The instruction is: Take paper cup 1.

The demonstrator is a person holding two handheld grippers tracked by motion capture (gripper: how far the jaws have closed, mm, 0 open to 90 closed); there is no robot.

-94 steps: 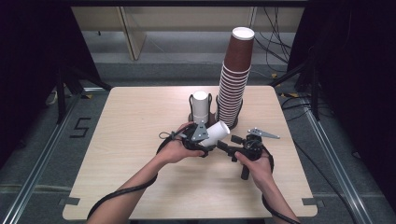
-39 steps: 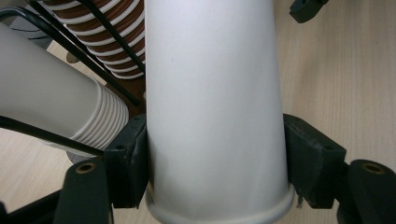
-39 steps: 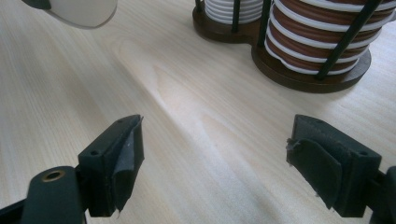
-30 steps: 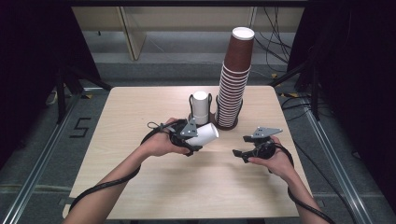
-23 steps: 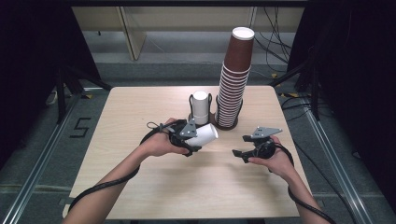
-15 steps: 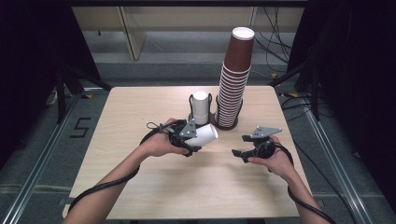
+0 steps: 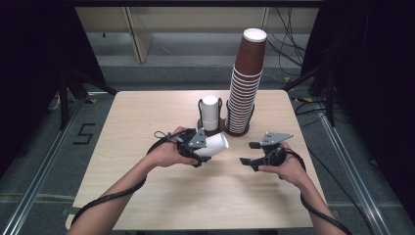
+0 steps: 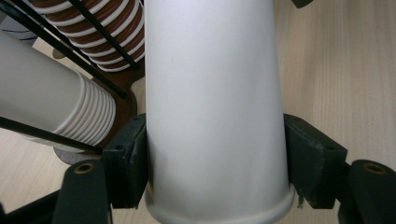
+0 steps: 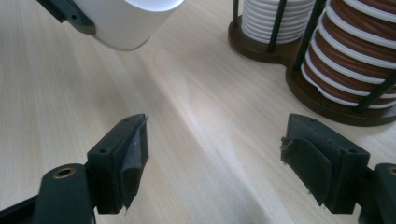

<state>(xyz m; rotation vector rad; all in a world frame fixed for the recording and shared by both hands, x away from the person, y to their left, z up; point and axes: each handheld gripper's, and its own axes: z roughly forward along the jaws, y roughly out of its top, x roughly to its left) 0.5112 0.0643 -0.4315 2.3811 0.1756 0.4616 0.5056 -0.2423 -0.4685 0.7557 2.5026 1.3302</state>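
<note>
White paper cup (image 7: 214, 145), held on its side above the table (image 7: 147, 117) near the cup rack (image 7: 225, 128), is light and easily crushed (thin wall). Left gripper (image 8: 212, 154) clamps it just above the rolled rim, the stiffest hold. Right gripper (image 9: 215, 158), apart, empty, jaws just narrowing.

In the left gripper view, the white cup (image 8: 212, 107) is cut off by the top edge, so its far end is not visible. The brown cup stack (image 8: 105, 28) and the white cup stack (image 8: 46, 98) are also cut at the edges. In the high view, the left tool (image 7: 198, 147) hides part of the white cup.
</note>
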